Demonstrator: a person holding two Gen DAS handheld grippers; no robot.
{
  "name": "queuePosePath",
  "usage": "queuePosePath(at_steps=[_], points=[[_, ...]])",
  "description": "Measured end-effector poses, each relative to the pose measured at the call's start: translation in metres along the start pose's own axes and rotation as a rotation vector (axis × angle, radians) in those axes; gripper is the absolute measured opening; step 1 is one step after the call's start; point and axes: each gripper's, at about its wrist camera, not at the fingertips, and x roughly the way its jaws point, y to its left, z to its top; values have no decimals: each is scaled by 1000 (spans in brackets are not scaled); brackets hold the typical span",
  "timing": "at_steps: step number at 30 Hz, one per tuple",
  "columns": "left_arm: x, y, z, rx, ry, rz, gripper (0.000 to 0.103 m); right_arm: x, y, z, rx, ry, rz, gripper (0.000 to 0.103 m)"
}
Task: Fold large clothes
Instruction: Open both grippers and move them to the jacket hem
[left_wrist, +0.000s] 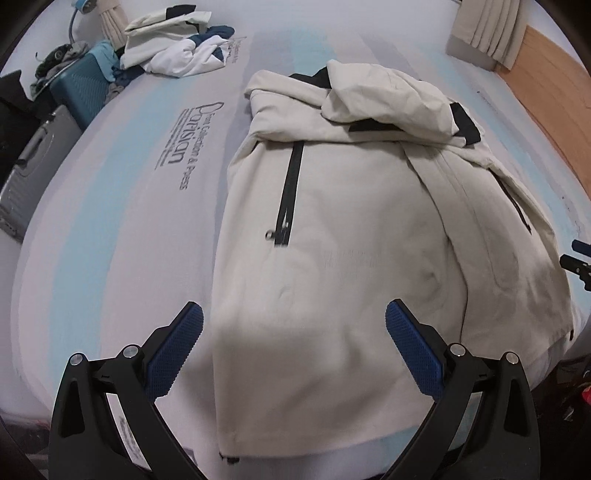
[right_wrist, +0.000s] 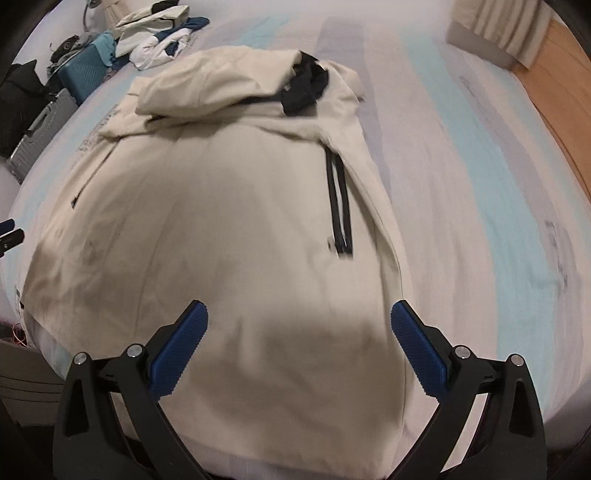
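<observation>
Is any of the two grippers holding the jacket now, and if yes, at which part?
Nothing is held. The left gripper and the right gripper are both open above the cream jacket, near its bottom hem, with no cloth between the fingers.

Left gripper (left_wrist: 294, 317), lower centre of its own view: jaws spread wide, blue pads (left_wrist: 173, 354) facing inward, nothing between them. Right gripper (right_wrist: 299, 317), lower centre of its view: jaws equally wide, empty.
</observation>
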Motion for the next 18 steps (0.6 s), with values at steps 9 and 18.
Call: queuePosePath(at_steps=[9, 18], points=[[6, 23, -51, -46, 10, -3, 97, -8, -12, -63, 44, 18, -81, 95], [35, 40, -73, -117, 51, -8, 97, 21, -36, -82, 82, 85, -88, 95]])
